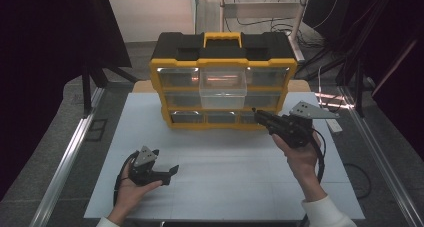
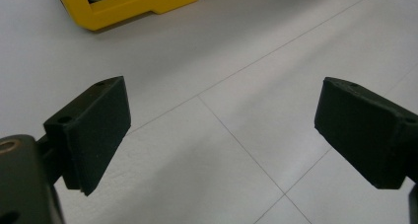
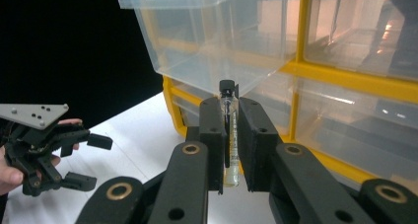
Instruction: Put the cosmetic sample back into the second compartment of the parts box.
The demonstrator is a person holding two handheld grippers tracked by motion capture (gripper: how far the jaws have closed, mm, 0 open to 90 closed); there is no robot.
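Black jaws of my right gripper (image 3: 230, 135) are pressed tight on a small glass vial (image 3: 229, 130) with a black cap, held upright, a little pale liquid at its bottom. Just beyond its cap hangs the clear drawer (image 3: 207, 31), pulled well out of the middle of the top row of the yellow organizer (image 1: 222, 92); the vial sits below the drawer's front edge, not yet above its open top. From the high view, my right hand (image 1: 300, 159) holds that gripper near the cabinet's lower right, over the white table (image 1: 225, 187). My left gripper (image 1: 150, 169) rests low on the table, well apart from the cabinet, jaws spread wide with nothing between them. So I judge the drawer opened and the vial picked up; what remains is lifting it over the rim, letting it go inside, and pushing the drawer shut.
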